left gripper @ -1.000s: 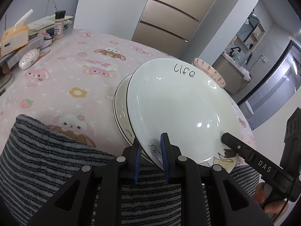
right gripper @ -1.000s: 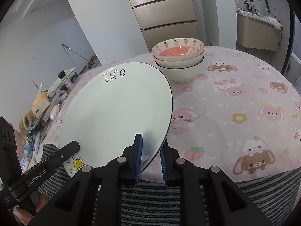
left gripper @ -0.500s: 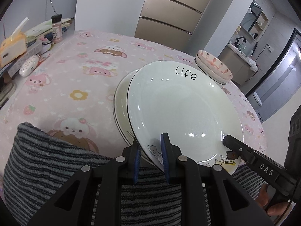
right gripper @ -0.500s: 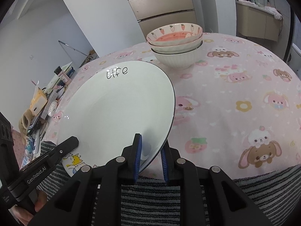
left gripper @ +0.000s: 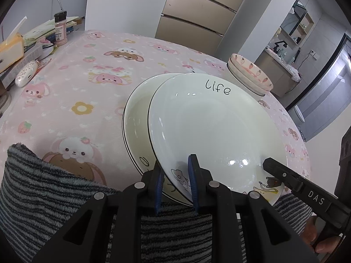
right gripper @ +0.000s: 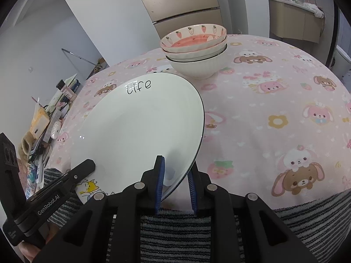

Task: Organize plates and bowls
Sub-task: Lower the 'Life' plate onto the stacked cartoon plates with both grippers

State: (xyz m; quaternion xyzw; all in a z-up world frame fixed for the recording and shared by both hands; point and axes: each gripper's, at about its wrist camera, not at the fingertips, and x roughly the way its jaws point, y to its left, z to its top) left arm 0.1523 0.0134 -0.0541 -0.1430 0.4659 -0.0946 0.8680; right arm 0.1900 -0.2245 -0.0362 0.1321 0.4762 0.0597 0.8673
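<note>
A white plate lettered "Life" (left gripper: 215, 127) (right gripper: 140, 127) is held tilted over the pink cartoon tablecloth (left gripper: 87, 87). My left gripper (left gripper: 176, 180) is shut on its near rim, one blue pad above and one below. My right gripper (right gripper: 175, 184) is shut on the same plate's rim further right. A finger of the right gripper (left gripper: 285, 175) lies on the plate in the left wrist view. A second, cream plate (left gripper: 138, 127) lies under the held one, showing on its left side. A stack of bowls (left gripper: 250, 74) (right gripper: 195, 50), the top one strawberry-patterned, stands beyond the plates.
Grey striped fabric (left gripper: 43, 186) (right gripper: 307, 219) covers the table's near edge. At the far left are a spice bottle (left gripper: 60, 29), a yellow tissue box (left gripper: 11, 48), a white oval object (left gripper: 25, 76) and papers. A beige cabinet (left gripper: 193, 17) stands behind the table.
The held plate has come a little flatter, and more of the cream plate shows at its left. Both grippers keep their hold on the rim.
</note>
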